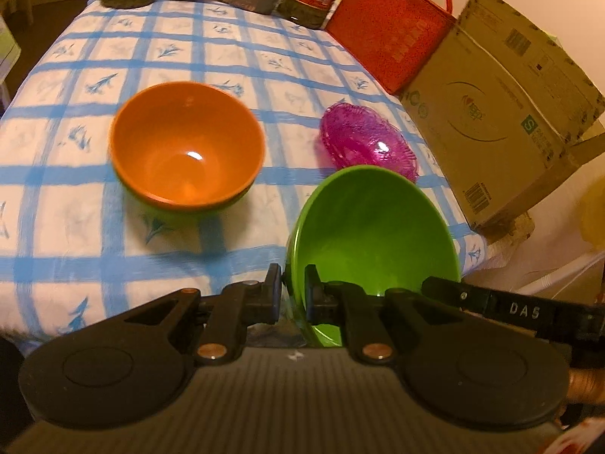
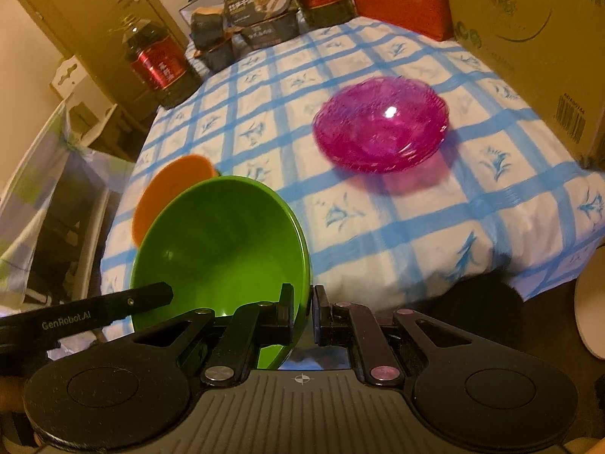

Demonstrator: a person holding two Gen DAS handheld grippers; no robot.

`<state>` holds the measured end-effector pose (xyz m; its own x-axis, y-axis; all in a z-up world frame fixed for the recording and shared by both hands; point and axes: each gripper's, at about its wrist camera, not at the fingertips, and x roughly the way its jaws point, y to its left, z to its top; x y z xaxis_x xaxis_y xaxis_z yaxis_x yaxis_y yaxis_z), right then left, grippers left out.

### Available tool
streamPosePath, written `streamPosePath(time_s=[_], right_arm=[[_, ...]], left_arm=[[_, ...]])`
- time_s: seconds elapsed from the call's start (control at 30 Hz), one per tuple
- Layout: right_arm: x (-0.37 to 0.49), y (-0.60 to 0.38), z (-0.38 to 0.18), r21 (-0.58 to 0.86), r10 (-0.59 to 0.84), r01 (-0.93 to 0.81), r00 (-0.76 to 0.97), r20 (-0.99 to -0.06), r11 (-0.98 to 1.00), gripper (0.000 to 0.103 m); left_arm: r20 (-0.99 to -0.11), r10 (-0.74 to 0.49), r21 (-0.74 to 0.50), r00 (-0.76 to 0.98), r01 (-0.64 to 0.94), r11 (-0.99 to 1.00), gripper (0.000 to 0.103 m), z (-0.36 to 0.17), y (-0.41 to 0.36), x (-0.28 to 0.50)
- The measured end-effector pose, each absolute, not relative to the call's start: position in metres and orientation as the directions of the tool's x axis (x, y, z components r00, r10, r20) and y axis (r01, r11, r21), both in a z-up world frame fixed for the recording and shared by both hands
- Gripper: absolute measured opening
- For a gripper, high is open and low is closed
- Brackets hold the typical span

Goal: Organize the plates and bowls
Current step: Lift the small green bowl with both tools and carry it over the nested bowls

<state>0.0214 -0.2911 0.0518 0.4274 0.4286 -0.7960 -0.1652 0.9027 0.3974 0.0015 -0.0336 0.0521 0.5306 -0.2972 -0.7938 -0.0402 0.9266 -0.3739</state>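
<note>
On the blue-checked tablecloth, both the left gripper and right gripper pinch opposite rims of one green plastic bowl; the stacked orange plastic bowl sits ahead-left.

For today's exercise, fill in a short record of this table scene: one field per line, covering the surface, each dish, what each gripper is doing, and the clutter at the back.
surface: blue-checked tablecloth
held dish: green bowl, tilted, above the table's near edge
left gripper: shut on the bowl's rim
right gripper: shut on the opposite rim
stack: orange bowl nested in a green one
other dish: pink glass dishes, stacked
back clutter: red bag, cardboard box
</note>
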Motion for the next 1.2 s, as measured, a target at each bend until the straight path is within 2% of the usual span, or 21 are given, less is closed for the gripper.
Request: streamPosePath(time_s=[0.27, 0.67, 0.97, 1.2], right_arm=[[0.011, -0.273, 0.043, 0.405, 0.447, -0.188, 0.387, -0.807, 0.895, 0.009], [0.014, -0.255, 0.069, 0.41, 0.476, -0.244, 0.408, -0.779, 0.879, 0.01], [0.05, -0.222, 0.092, 0.405, 0.51, -0.317, 0.418, -0.752, 0.857, 0.01], [0.097, -0.172, 0.087, 0.4, 0.536, -0.38, 0.388, -0.75, 0.834, 0.011]], left_arm=[[-0.794, -0.272, -0.371, 0.544, -0.079, 0.925, 0.01, 0.051, -0.018, -0.014], [-0.76, -0.248, -0.391, 0.6, -0.117, 0.913, 0.01, 0.074, 0.001, -0.022], [-0.719, -0.214, -0.416, 0.661, -0.162, 0.895, 0.01, 0.097, 0.037, 0.01], [-0.741, -0.148, -0.388, 0.655, -0.238, 0.89, 0.01, 0.089, 0.08, 0.052]])
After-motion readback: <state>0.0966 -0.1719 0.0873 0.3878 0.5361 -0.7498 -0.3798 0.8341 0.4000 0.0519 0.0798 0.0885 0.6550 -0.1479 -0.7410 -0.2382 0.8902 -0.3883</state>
